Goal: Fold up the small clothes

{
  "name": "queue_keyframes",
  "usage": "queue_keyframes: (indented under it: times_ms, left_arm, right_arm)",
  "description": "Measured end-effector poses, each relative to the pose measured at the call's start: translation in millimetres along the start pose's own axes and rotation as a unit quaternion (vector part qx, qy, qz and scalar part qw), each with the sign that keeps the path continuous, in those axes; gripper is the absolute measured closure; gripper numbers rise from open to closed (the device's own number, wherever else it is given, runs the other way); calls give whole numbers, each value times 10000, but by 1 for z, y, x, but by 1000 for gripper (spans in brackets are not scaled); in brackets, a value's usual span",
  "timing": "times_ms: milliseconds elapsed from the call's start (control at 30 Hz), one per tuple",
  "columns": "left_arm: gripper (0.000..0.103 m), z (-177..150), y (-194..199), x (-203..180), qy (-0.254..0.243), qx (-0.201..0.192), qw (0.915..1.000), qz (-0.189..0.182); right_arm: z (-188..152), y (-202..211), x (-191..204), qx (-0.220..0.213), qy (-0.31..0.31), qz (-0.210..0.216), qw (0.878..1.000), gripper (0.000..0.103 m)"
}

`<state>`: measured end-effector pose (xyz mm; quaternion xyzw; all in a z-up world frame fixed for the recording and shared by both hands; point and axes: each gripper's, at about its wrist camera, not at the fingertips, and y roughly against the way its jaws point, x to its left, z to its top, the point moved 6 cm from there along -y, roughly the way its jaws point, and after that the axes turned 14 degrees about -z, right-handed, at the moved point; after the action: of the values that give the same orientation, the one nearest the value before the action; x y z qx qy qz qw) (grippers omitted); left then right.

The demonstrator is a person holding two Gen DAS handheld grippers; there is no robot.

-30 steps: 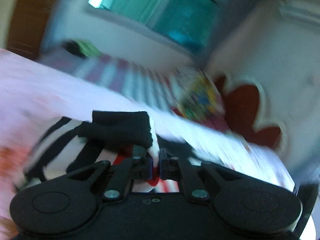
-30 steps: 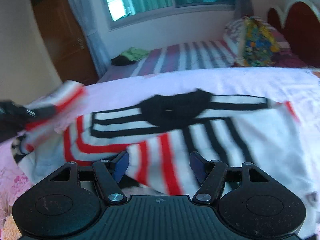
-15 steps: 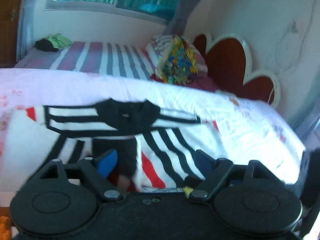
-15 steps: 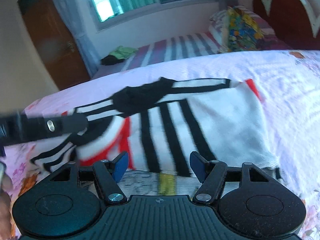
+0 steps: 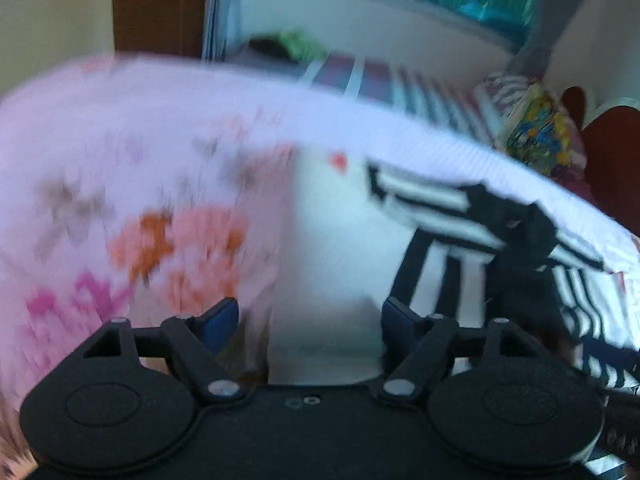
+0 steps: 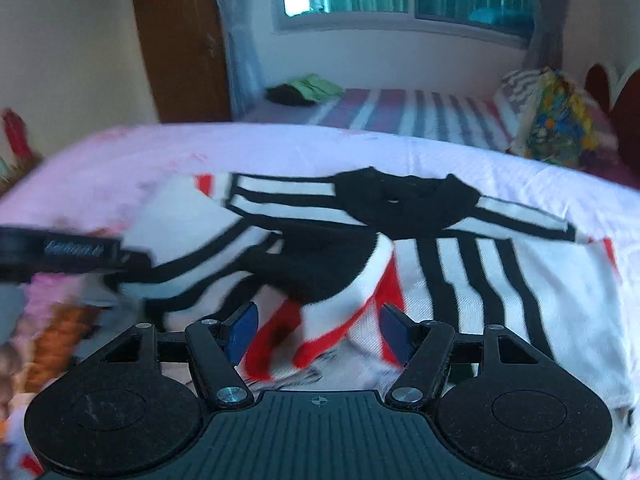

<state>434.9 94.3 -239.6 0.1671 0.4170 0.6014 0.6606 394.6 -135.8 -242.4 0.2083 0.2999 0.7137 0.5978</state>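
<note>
The white knit shirt with black and red stripes [image 6: 460, 280] lay spread on the pink floral bedsheet [image 6: 280, 148] ahead of both open, empty jaws (left ones just narrowing slightly), one sleeve folded inward.

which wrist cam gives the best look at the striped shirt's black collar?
Right wrist. The black collar sits near centre, fairly sharp, with the striped shirt spread on the pink bedsheet. Left wrist shows the collar only at the right edge, motion-blurred, much of the frame being sheet.
</note>
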Motion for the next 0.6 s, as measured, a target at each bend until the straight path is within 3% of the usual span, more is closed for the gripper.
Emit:
queue_keyframes:
  times_ms: [33, 100, 133, 267, 400, 467, 600]
  left_arm:
    - [28, -3, -4, 4, 101, 40, 9999, -29]
    - [27, -7, -4, 5, 101, 20, 9999, -28]
    - [27, -7, -4, 3, 57, 7, 10000, -36]
    - [18, -7, -7, 0, 16, 2, 9997, -226]
    - [19, -7, -11, -3, 2, 74, 9997, -251]
    - [19, -9, -14, -4, -76, 67, 9997, -230]
    - [19, -9, -18, -5, -183, 66, 9996, -205]
  right_arm:
    - [1, -6, 1, -11, 39, -84, 10000, 37]
    - [5, -14, -4, 41, -103, -73, 9999, 84]
    - [9, -15, -12, 86, -295, -23, 9995, 98]
    - [23, -1, -57, -113, -1241, 11, 9922, 98]
    - [4, -13, -93, 313, -1511, -356, 9874, 98]
    - [-6, -21, -101, 621, -1635, -257, 9843, 98]
    - [-4, -23, -112, 559, -1923, -92, 9797, 97]
